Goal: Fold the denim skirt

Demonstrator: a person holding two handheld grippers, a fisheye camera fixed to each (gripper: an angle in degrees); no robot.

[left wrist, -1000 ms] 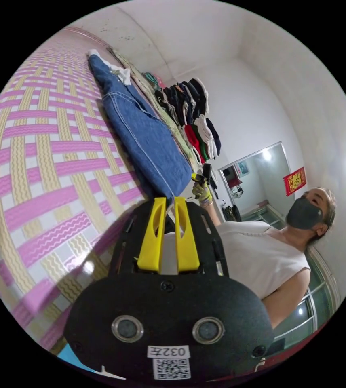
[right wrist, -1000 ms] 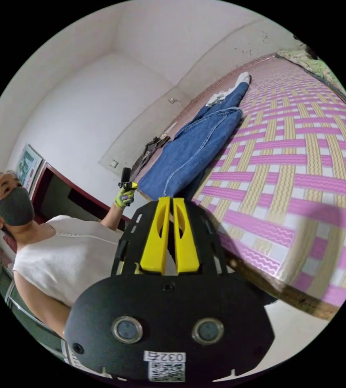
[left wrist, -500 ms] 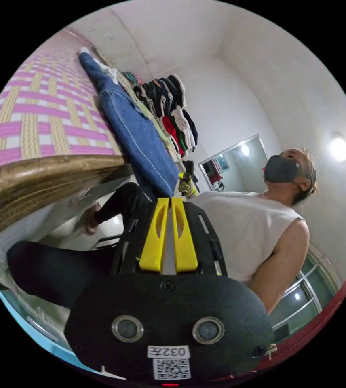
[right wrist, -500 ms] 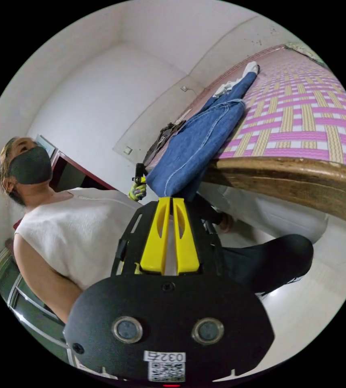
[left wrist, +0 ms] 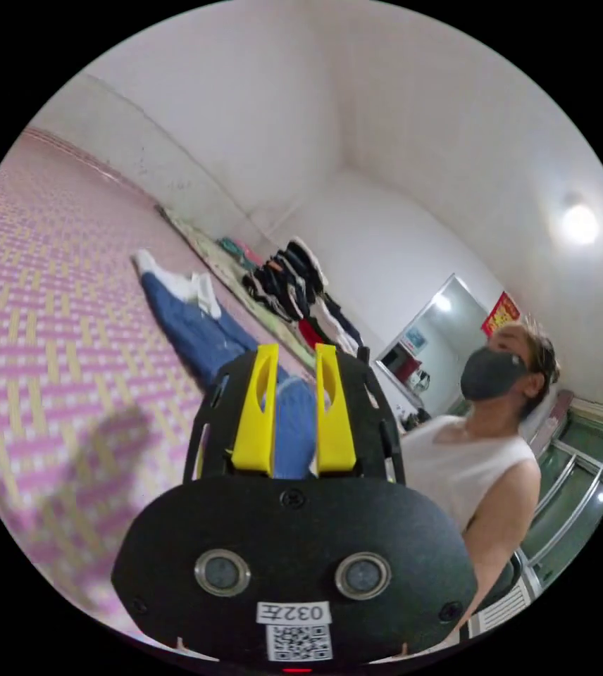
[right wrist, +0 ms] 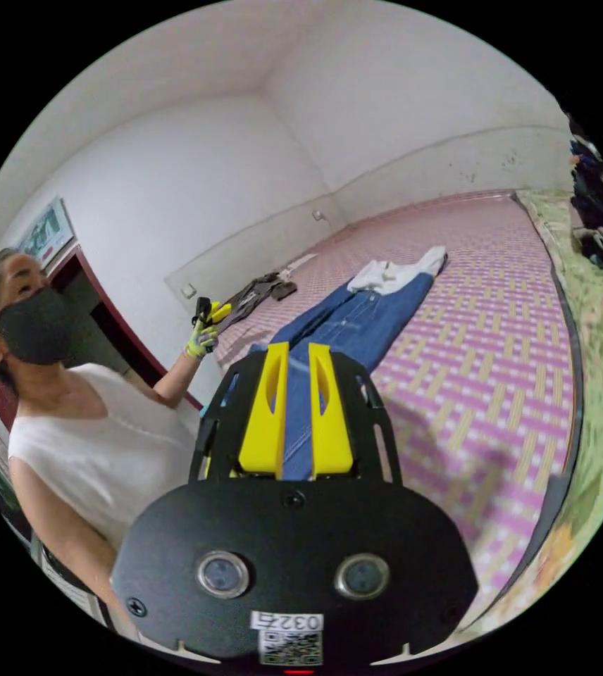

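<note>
A long blue denim garment lies stretched along a pink and yellow woven mat, with a white garment at its far end. My left gripper hovers over the near end, jaws a little apart, nothing between them. In the right gripper view the denim runs away from my right gripper, which is also narrowly open and empty. The white garment lies at its far end. There the left gripper is held in the air in a gloved hand, left of the denim.
A heap of dark, red and white clothes sits on a green patterned cloth along the mat's far side. A dark item lies near the wall. The person stands beside the bed. Open mat lies beside the denim.
Both views have swung from beside the bed's wooden edge to over the mat. The jaws of both grippers, pressed together before, now stand a little apart.
</note>
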